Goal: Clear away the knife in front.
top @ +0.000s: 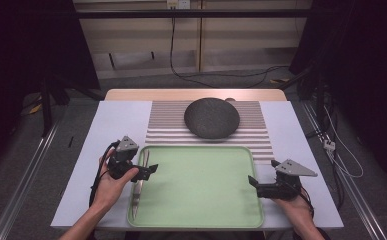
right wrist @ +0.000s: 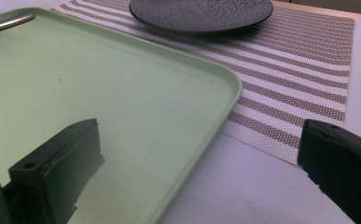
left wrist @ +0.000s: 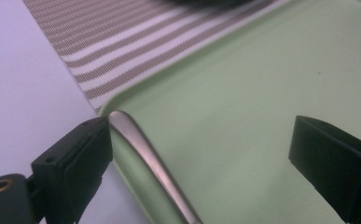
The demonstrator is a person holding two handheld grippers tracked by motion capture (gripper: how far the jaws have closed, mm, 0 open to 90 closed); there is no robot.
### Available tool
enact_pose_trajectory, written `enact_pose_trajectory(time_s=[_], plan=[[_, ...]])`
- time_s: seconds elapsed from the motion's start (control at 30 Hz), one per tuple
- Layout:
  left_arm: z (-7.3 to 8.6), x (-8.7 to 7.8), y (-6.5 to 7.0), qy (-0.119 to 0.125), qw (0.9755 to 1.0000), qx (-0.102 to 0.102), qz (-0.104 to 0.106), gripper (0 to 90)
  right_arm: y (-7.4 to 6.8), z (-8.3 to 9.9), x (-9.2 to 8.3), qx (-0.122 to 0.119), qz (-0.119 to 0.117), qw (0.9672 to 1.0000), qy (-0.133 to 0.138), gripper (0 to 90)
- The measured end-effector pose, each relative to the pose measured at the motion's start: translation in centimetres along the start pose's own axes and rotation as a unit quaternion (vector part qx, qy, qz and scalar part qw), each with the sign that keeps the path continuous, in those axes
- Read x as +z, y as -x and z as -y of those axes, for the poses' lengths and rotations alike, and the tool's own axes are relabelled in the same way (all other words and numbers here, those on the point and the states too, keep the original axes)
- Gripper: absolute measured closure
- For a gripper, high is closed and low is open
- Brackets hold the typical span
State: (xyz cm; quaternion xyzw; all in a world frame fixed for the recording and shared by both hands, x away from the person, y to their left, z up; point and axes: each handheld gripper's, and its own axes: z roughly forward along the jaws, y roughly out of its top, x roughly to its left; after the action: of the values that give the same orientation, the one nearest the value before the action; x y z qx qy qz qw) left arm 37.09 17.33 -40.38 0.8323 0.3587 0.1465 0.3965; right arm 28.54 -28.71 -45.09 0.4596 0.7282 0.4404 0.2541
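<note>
A pale green tray (top: 201, 197) lies at the front middle of the table. A slim metal utensil (top: 139, 187), like tongs, rests lengthwise along its left side. My left gripper (top: 148, 173) hovers open over that left rim; in the left gripper view the metal utensil (left wrist: 152, 161) runs between the jaws, close to the left one, untouched by the right. My right gripper (top: 256, 185) stands open at the tray's right edge. In the right gripper view its jaws straddle the tray rim (right wrist: 225, 109), one over the tray, one over the table, with my right gripper (right wrist: 197, 179) holding nothing.
A dark round plate (top: 212, 118) sits on a brown-and-white striped placemat (top: 258, 132) behind the tray. The lavender table cover (top: 108, 130) shows bare strips left and right of the mat. Cables trail on the floor beyond the table.
</note>
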Motion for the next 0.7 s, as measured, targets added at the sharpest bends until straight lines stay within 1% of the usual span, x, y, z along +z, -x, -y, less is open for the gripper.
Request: enact_pose_trajectory(time_s=[0.03, 0.1, 0.17, 0.27, 0.3, 0.33, 0.4, 0.5, 0.57, 0.6, 0.7], plan=[[0.1, -0.3, 0.0, -0.001, 1.0000, -0.002, -0.002, 6.0, 0.0, 0.0, 0.0, 0.000, 0.000, 1.0000, 0.000, 0.0], [0.4, -0.7, 0.1, 0.007, 0.9999, -0.010, -0.007, 5.8, 0.0, 0.0, 0.0, 0.000, 0.000, 1.0000, 0.000, 0.0], [0.8, -1.1, 0.1, 0.006, 0.9994, -0.006, -0.033, 5.6, 0.0, 0.0, 0.0, 0.001, 0.000, 1.0000, 0.000, 0.0], [1.5, -1.6, -0.2, 0.007, 0.9988, -0.009, -0.047, 6.1, 0.0, 0.0, 0.0, 0.001, 0.000, 1.0000, 0.000, 0.0], [1.7, -1.7, -0.3, 0.006, 0.9989, -0.012, -0.045, 6.2, 0.0, 0.0, 0.0, 0.001, 0.000, 1.0000, -0.001, 0.0], [1.9, -1.8, -0.5, 0.010, 0.9988, -0.022, -0.042, 6.2, 0.0, 0.0, 0.0, 0.000, -0.001, 1.0000, -0.001, 0.0], [2.4, -2.2, -0.7, 0.009, 0.9986, -0.034, -0.040, 6.4, 0.0, 0.0, 0.0, 0.004, 0.000, 1.0000, -0.001, 0.0], [3.2, -2.5, -0.4, 0.006, 0.9980, -0.018, -0.060, 6.4, 0.0, 0.0, 0.0, 0.002, 0.001, 1.0000, -0.001, 0.0], [3.9, -2.5, -0.3, 0.004, 0.9984, -0.021, -0.052, 6.1, 0.1, 0.0, 0.0, 0.002, 0.001, 1.0000, -0.001, 0.0], [4.1, -2.5, -0.3, 0.003, 0.9984, -0.020, -0.052, 6.2, 0.1, 0.0, 0.0, 0.002, 0.001, 1.0000, -0.001, 0.0], [4.9, -2.7, -0.5, 0.007, 0.9979, -0.018, -0.062, 6.3, 0.1, 0.0, 0.0, 0.002, 0.003, 1.0000, -0.001, 0.0]])
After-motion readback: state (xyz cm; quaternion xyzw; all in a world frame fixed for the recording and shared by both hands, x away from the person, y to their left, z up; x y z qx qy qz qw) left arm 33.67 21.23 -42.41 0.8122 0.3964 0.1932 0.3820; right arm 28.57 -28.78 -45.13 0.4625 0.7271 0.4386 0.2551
